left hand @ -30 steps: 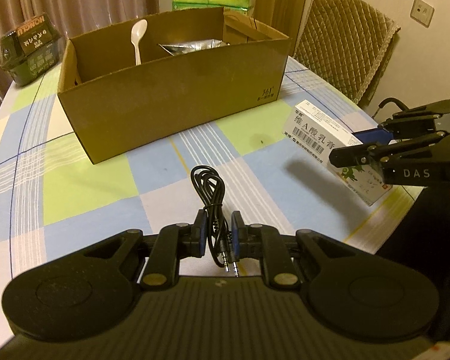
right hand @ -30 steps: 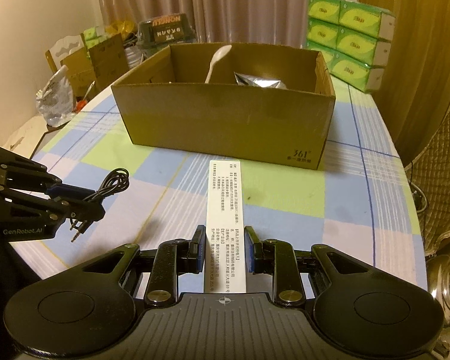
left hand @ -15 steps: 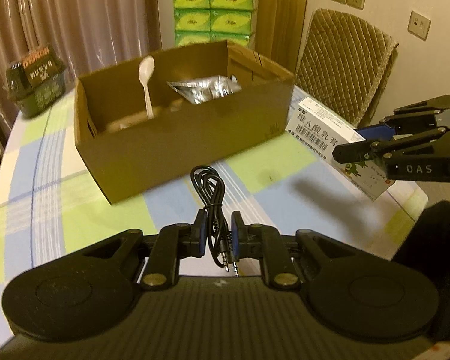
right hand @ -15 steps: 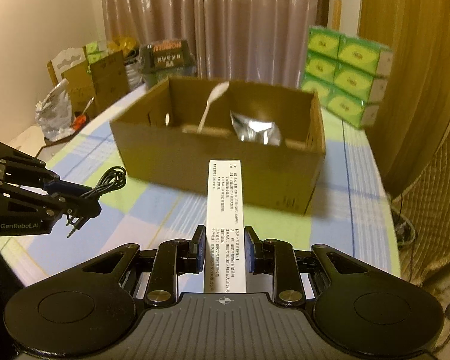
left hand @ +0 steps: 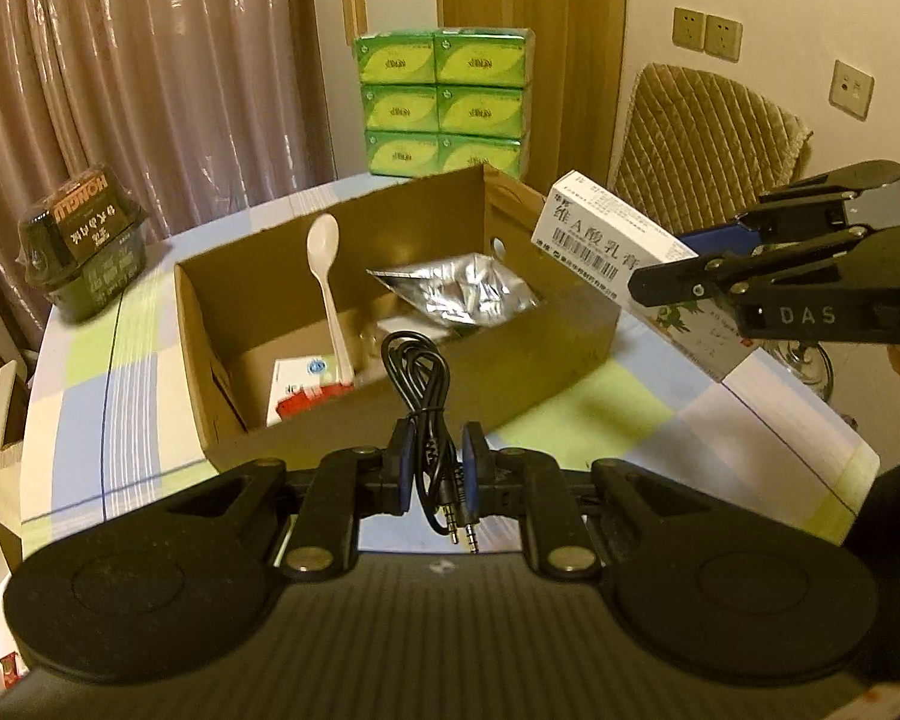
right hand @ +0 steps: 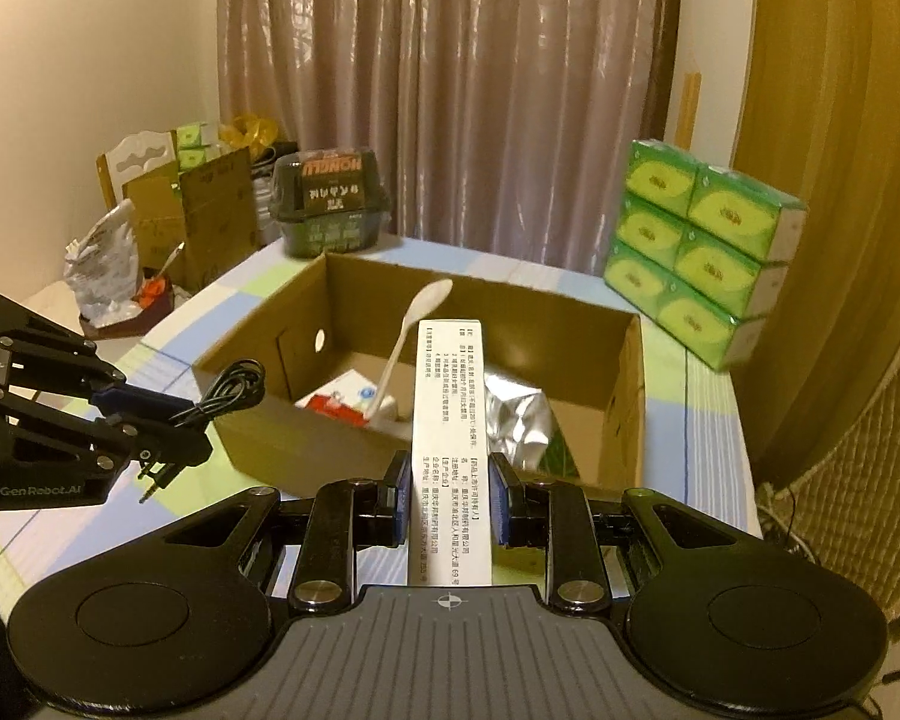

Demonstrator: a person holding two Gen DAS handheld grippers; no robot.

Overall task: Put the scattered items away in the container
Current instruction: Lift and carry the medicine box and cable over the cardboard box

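My left gripper is shut on a coiled black audio cable, its two plugs hanging below the pads, held above the near wall of the open cardboard box. From the right wrist the same cable shows at the left. My right gripper is shut on a long white medicine carton, lifted before the box; in the left wrist view that carton hovers at the box's right end. Inside lie a white plastic spoon, a silver foil pouch and a red-and-white packet.
The box rests on a round table with a checked cloth. A stack of green tissue packs stands behind it, a dark food container at the far left, a padded chair to the right. Cartons and bags crowd the left side.
Both grippers have risen and moved toward the box with the cable and the carton still gripped. The inside of the box now shows from above.
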